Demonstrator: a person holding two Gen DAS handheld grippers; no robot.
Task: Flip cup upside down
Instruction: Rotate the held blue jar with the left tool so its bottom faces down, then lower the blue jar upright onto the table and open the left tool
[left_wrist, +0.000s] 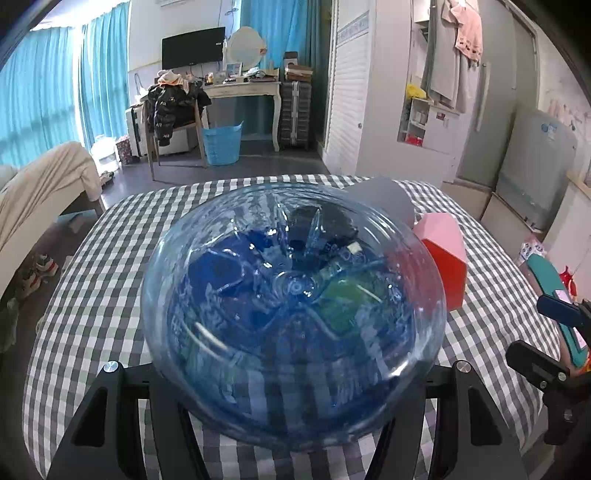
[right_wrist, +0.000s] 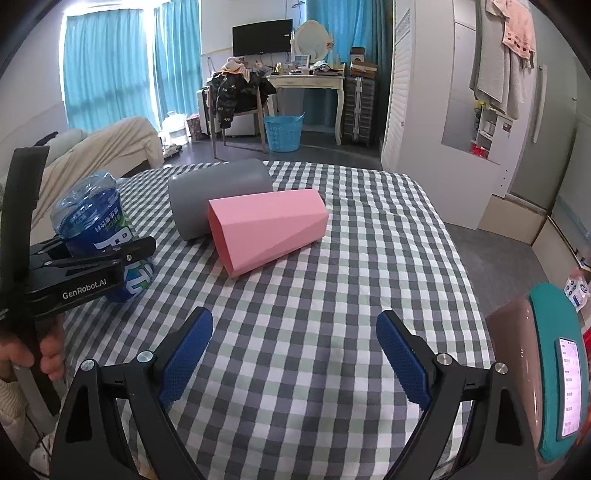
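On my far left, my left gripper (right_wrist: 110, 264) pinches the blue bottle-cup (right_wrist: 99, 236), a clear ribbed plastic shell with a glossy blue printed label. It stands on the checked tablecloth (right_wrist: 332, 258) with its domed, moulded base uppermost, so I judge the flip close to finished, or the cup about to be set down. In the left wrist view that dome fills the frame, base (left_wrist: 295, 286) toward the lens, which puts the cup's long axis roughly along my left fingers and leaves the mouth out of sight. Further right, well apart from either gripper, a matte grey cylinder cup (right_wrist: 218, 195) lies on its side, and touching it is a pink faceted cup (right_wrist: 269, 229), also on its side, with its long axis running across my view and its wider end toward me. My right gripper (right_wrist: 295, 354) hovers spread wide and empty over the cloth, its blue textured pads (right_wrist: 186, 358) facing each other; it is the nearer hand to the pink cup. At the far right edge stands a teal-cased phone (right_wrist: 554, 369).
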